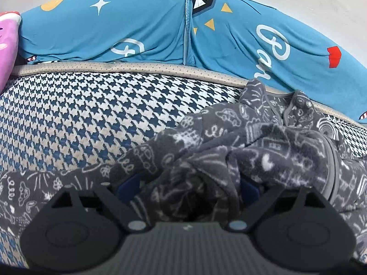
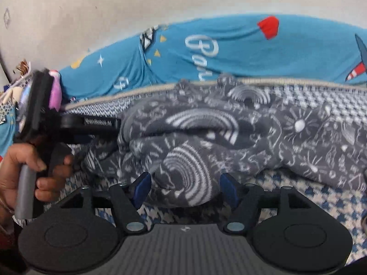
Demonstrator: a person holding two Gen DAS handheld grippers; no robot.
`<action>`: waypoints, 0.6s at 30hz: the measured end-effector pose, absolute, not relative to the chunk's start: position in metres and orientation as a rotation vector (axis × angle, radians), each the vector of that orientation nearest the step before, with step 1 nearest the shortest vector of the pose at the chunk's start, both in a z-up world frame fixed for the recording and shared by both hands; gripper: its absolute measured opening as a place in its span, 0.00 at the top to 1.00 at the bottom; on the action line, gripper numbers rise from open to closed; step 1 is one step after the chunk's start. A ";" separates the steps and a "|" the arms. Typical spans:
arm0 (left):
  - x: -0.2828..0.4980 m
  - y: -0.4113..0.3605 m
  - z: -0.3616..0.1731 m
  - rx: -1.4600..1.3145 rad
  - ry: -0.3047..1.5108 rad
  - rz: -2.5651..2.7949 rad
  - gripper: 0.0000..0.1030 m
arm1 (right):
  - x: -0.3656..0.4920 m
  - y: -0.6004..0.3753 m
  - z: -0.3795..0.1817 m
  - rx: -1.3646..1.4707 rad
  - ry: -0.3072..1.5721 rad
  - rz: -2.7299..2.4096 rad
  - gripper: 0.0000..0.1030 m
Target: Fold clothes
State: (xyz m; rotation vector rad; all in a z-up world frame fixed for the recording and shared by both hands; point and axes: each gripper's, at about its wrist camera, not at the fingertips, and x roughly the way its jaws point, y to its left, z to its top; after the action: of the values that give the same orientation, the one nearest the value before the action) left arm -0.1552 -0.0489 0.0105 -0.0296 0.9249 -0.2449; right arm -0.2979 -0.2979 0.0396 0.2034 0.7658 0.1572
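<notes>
My grey doodle-print garment lies crumpled on the houndstooth cover. My left gripper is buried in it, grip unclear; my right gripper gapes around a fold.

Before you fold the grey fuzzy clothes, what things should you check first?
1. Left gripper has cloth in it: ok, the grey garment is bunched between its fingers; whether it is clamped, cannot tell.
2. Right gripper has a hold: not ok, its fingers stand apart with a fold of the grey garment between them.
3. Garment lies flat: not ok, it is crumpled in a heap.
4. Room to spread it: ok, bare houndstooth cover shows to the left.
5. Blue printed fabric stays clear: cannot tell, the garment's collar reaches the cover's far edge beside it.
</notes>
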 end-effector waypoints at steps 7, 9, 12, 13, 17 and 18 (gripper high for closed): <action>-0.159 -0.049 0.008 -0.022 0.919 -0.241 0.11 | -0.285 -0.285 0.034 0.194 0.739 0.123 0.63; -0.163 -0.050 0.010 -0.008 0.914 -0.243 0.11 | -0.281 -0.284 0.037 0.193 0.710 0.094 0.80; -0.170 -0.050 0.017 0.012 0.907 -0.257 0.09 | -0.280 -0.290 0.050 0.249 0.621 0.063 0.84; -0.173 -0.050 0.020 0.014 0.904 -0.268 0.05 | -0.280 -0.293 0.054 0.272 0.587 0.052 0.85; -0.186 -0.049 0.031 0.029 0.886 -0.323 0.00 | -0.277 -0.305 0.070 0.363 0.489 0.020 0.85; -0.190 -0.050 0.034 0.039 0.880 -0.339 0.00 | -0.276 -0.307 0.072 0.379 0.473 0.014 0.85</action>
State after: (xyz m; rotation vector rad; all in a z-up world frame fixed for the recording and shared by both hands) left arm -0.1904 -0.0502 0.0335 0.0387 0.8799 -0.3393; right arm -0.2761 -0.3066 0.0718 0.3795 0.4734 0.0144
